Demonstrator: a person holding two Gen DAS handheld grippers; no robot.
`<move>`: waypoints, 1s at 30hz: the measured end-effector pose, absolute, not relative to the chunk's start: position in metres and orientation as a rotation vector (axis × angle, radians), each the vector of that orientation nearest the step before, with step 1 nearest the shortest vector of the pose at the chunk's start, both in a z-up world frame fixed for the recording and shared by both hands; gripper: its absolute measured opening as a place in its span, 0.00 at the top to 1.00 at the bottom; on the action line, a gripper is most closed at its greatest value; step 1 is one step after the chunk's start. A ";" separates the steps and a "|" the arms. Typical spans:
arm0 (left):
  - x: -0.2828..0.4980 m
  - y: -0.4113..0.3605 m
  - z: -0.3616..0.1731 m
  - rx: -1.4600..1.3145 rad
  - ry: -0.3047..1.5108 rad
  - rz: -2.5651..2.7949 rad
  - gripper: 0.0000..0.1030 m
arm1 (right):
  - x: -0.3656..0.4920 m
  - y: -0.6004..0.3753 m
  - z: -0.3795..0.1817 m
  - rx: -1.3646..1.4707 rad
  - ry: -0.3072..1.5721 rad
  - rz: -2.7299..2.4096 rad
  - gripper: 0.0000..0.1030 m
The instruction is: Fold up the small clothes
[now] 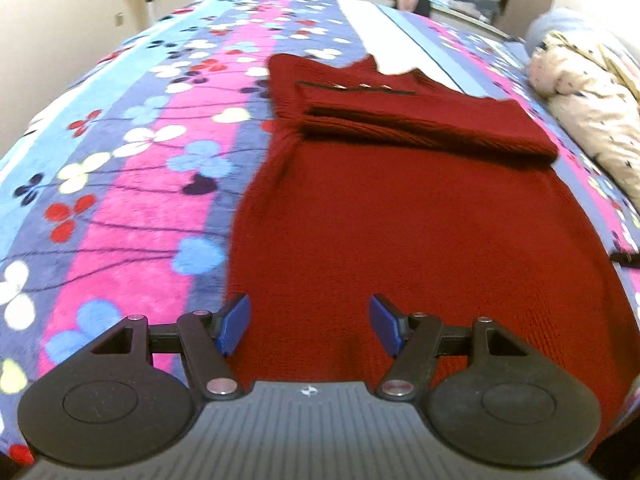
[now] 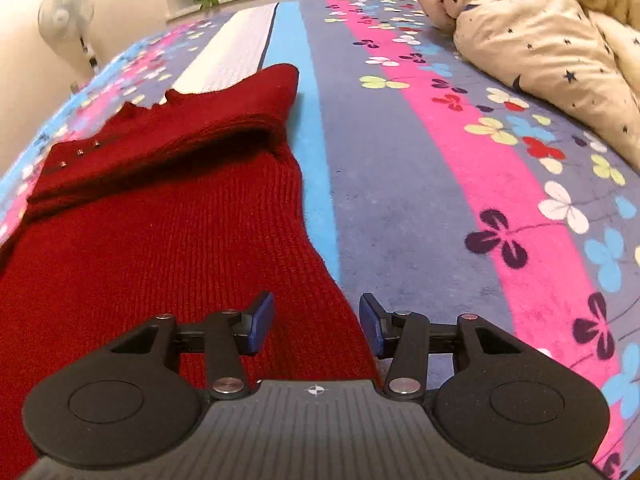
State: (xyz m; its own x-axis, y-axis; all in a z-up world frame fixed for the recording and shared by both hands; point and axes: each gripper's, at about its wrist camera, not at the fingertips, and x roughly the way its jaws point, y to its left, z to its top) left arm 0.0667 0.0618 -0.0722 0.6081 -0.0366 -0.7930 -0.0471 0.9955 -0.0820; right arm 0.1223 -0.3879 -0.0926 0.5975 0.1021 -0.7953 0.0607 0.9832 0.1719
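The red knitted sweater [image 1: 400,220] lay flat on the bed, on a flowered striped blanket [image 1: 132,184], with both sleeves folded across its upper part. The left claw [image 1: 310,330] hovered over the sweater's near left edge, its blue pads wide apart and holding nothing. The right claw [image 2: 316,326] straddled the sweater's near right edge, its pads apart with the knit edge between them but not pinched. A cream star-print quilt [image 2: 540,28] was bunched at the bed's right side.
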 end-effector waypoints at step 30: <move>-0.008 0.107 -0.102 -0.242 1.120 -0.019 0.66 | 0.053 -0.390 -0.118 0.201 1.139 0.017 0.58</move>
State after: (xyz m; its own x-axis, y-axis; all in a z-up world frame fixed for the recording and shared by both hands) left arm -0.0078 0.1067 -0.1022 0.4384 -0.1364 -0.8884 -0.1060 0.9737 -0.2018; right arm 0.0532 -0.3904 -0.1180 0.4202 0.1158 -0.9000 0.0885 0.9819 0.1677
